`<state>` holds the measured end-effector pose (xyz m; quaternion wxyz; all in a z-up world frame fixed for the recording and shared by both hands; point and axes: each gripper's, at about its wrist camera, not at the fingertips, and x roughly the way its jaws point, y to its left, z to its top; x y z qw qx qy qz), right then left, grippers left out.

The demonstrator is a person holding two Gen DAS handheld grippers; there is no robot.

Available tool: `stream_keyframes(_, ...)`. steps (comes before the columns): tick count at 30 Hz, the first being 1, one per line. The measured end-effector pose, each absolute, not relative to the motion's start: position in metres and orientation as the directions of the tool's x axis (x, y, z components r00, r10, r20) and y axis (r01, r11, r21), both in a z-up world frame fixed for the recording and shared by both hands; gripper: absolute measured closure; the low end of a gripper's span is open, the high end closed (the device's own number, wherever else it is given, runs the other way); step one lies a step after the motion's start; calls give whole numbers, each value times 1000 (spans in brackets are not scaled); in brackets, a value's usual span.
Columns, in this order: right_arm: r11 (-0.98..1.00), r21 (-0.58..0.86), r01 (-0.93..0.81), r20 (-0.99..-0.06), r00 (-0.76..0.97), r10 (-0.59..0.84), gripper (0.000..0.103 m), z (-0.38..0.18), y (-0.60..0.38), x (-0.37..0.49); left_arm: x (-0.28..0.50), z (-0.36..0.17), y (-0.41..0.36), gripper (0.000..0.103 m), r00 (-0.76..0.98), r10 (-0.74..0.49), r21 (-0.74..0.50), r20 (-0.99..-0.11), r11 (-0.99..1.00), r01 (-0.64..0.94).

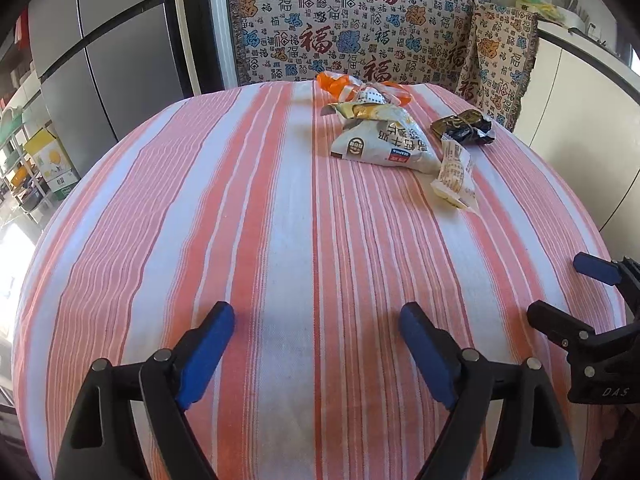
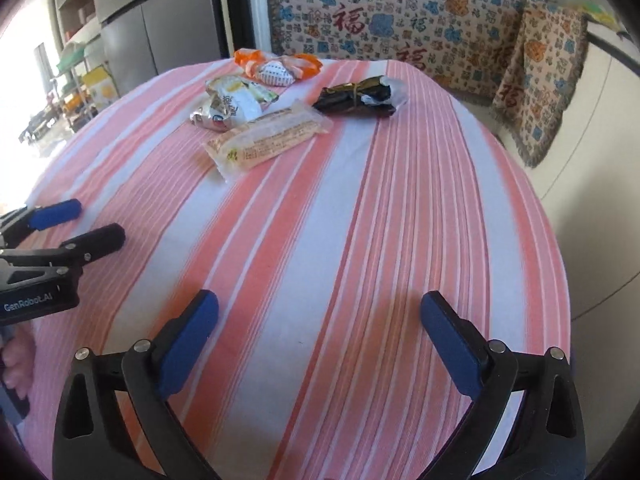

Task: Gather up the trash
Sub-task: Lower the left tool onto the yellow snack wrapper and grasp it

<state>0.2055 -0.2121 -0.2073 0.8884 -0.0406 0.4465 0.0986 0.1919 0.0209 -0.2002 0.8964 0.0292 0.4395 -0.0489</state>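
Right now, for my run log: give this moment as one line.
stage: approach | left gripper: open, empty | right gripper: open, empty | wrappers: on striped tablecloth, untouched

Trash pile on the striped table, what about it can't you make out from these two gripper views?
- Orange wrapper: left view, its near side is hidden behind the white pouch.
- Black wrapper: both views, its print is too small to read.
- Clear packet: right view, its label text is too small and blurred.
- A bin or bag for the trash: in neither view.
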Motion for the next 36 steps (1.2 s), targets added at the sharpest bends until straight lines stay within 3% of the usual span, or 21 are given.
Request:
stream_keyframes(23, 978, 3, -207, -803, 582, 125, 1, -201, -208, 201, 198, -202, 21, 16, 608, -69, 3, -791, 993, 116)
stream_keyframes(30, 978, 2, -207, -804, 582, 125, 1, -201, -208, 201, 255, -166, 30, 16, 588, -311, -221, -747, 950, 221)
stream_keyframes(33, 978, 3, -208, -803, 582, 126, 1, -201, -208, 201, 300, -155, 21, 16, 600, -344, -252, -723, 939, 234)
stream_keyframes(36, 978, 3, -207, -804, 582, 126, 1, -201, -208, 201, 344, -168, 3, 16, 522, -361, -251, -773, 929, 271)
